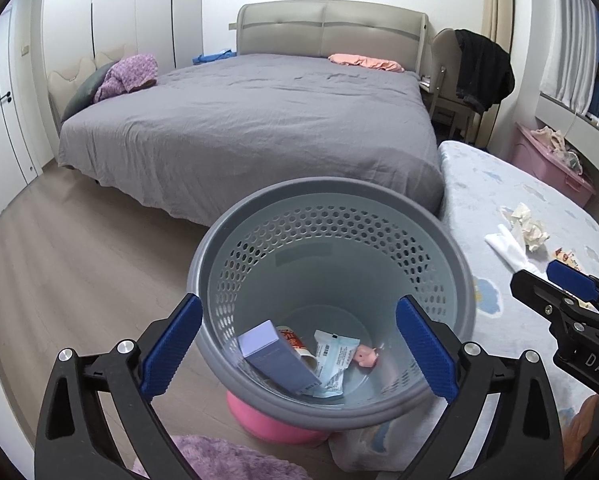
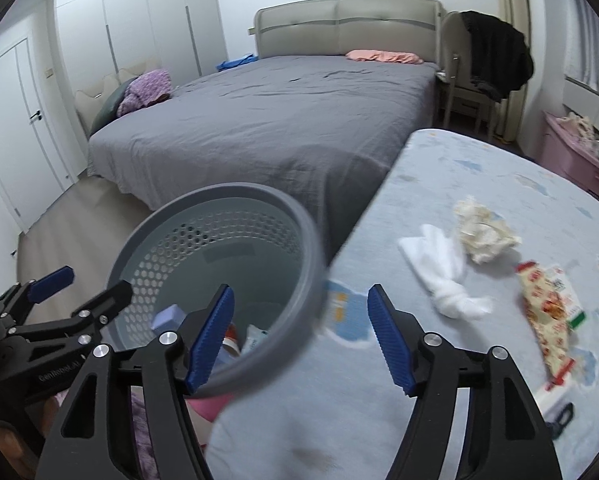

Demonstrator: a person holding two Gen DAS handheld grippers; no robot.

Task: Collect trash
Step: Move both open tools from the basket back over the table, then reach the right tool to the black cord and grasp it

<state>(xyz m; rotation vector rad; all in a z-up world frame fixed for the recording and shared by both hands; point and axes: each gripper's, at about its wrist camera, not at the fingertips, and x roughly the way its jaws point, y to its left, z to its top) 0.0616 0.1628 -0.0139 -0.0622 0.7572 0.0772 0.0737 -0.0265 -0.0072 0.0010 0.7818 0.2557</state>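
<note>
Your left claw (image 1: 299, 344) stands wide open over the mouth of the grey perforated wastebasket (image 1: 259, 216) and grips nothing; its blue pads straddle the near rim without pressing on it. Inside the wastebasket, on its bottom, lie a lilac box (image 1: 275, 354), a pale blue printed wrapper (image 1: 333, 360) and a small pink scrap (image 1: 366, 357). Your right claw (image 2: 299, 334) is partly open and empty, hanging over the edge of the small mattress with the cloud print (image 2: 479, 176), just right of the wastebasket. Further right of the wastebasket, on that mattress, trash lies uncollected: a knotted white tissue (image 2: 443, 272), a crumpled cream paper (image 2: 483, 232) beyond it, and a red-and-cream snack wrapper (image 2: 547, 308).
</note>
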